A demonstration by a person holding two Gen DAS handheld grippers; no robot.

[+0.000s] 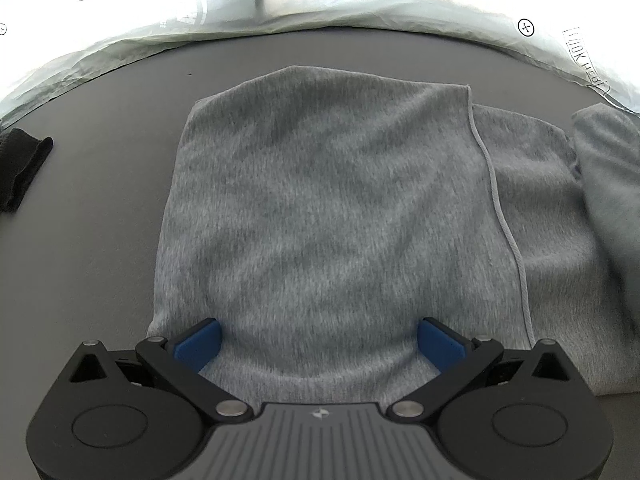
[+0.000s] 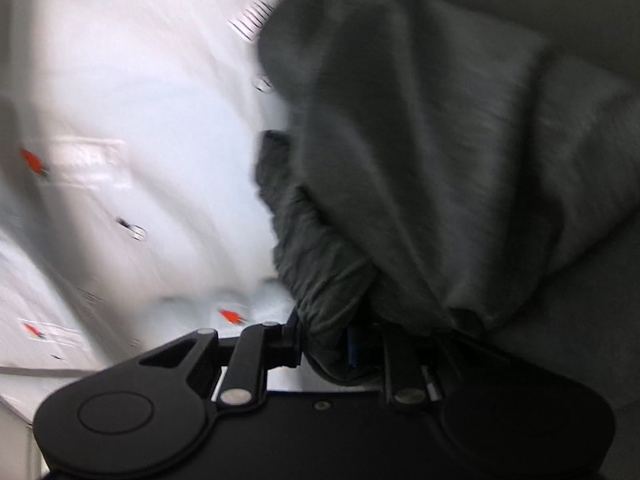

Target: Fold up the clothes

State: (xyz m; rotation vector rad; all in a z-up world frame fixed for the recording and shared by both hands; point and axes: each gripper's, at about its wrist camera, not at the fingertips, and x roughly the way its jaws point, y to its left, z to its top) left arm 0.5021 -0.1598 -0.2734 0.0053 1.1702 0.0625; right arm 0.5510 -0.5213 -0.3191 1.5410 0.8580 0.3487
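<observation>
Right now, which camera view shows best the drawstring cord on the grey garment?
The left wrist view. There the cord runs sharp and unbroken along the folded edge of the grey garment, which lies flat on the table. The right wrist view is blurred; it shows only bunched grey fabric clamped in the right gripper, and no cord can be made out.

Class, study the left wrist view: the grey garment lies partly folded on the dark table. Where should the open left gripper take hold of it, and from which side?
Grip the near hem of the grey garment, the edge lying between the open left gripper pads. Come from above and the near side: there the cloth lies flat on the table with a free, reachable edge.
</observation>
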